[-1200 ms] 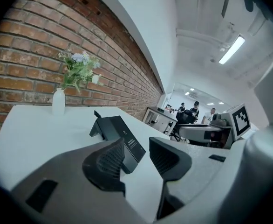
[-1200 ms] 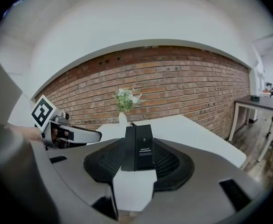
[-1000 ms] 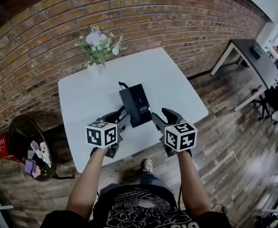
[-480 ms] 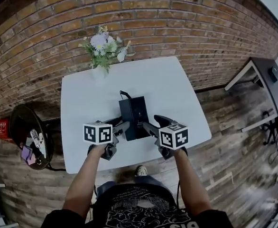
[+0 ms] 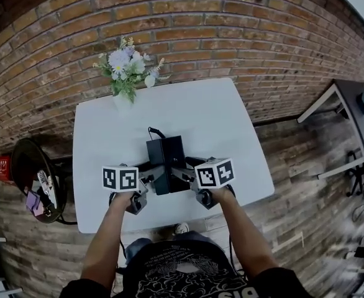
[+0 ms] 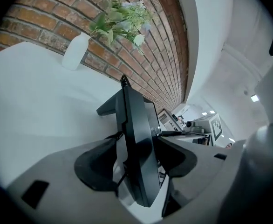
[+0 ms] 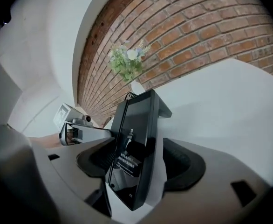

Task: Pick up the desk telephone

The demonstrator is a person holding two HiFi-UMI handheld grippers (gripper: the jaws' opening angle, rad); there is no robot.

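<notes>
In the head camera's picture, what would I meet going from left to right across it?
Black round container → left claw → telephone → right claw → dark desk. Both claws are opening, with the telephone between their jaws.

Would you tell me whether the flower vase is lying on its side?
No, the flower vase stands upright at the far edge of the table.
</notes>
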